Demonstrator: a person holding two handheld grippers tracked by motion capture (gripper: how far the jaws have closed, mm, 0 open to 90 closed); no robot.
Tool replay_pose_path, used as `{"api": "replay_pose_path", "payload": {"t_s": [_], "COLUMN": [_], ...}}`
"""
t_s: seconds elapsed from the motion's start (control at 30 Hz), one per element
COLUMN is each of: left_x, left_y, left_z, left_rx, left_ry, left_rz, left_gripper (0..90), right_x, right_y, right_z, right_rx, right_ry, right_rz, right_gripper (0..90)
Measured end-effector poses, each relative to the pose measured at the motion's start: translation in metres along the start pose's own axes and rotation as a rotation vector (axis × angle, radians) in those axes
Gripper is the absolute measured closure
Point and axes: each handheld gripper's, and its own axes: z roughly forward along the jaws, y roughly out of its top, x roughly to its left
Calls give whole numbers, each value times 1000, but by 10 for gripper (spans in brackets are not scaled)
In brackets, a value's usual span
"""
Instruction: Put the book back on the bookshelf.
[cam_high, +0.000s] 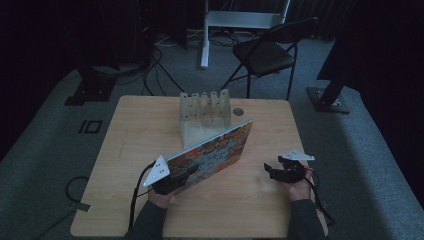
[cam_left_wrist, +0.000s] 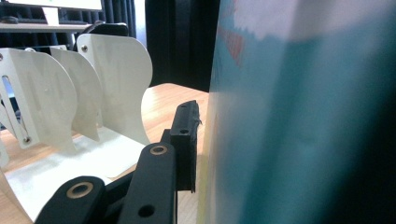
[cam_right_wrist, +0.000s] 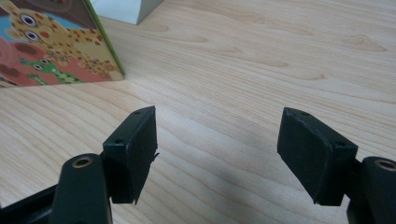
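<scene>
On pale wood-grain table (cam_high: 260, 210) | left gripper (cam_high: 172, 182) clamped on flat glossy picture book (cam_high: 212, 155) | right gripper (cam_right_wrist: 217, 156) matte-black, apart

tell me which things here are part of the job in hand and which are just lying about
In the job:
- picture book, tilted up, clamped at its near corner by the left tool
- white slotted rack right behind it
- right tool, open over bare table

Lying about:
- folding chair
- floor cables
</scene>
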Motion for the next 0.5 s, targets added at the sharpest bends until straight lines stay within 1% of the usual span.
{"api": "replay_pose_path", "payload": {"t_s": [0.03,0.2,0.27,0.37,0.5], "left_x": [0,0,0,1,2], "left_y": [-2,-4,-4,-6,-9], "left_z": [0,1,1,1,1], "left_rx": [0,0,1,5,4], "left_ry": [-2,1,1,4,4], "left_rz": [-13,-12,-12,-27,-38], "left_gripper": [694,689,685,678,682], "right_x": [1,2,2,1,-4], "right_y": [0,-1,-2,-2,-3], "right_z": [2,4,6,8,12], "right_rx": [4,13,19,28,30], "right_ry": [-5,-22,-40,-58,-63], "right_rz": [-5,-16,-25,-36,-23], "right_gripper": [281,281,281,281,281]}}
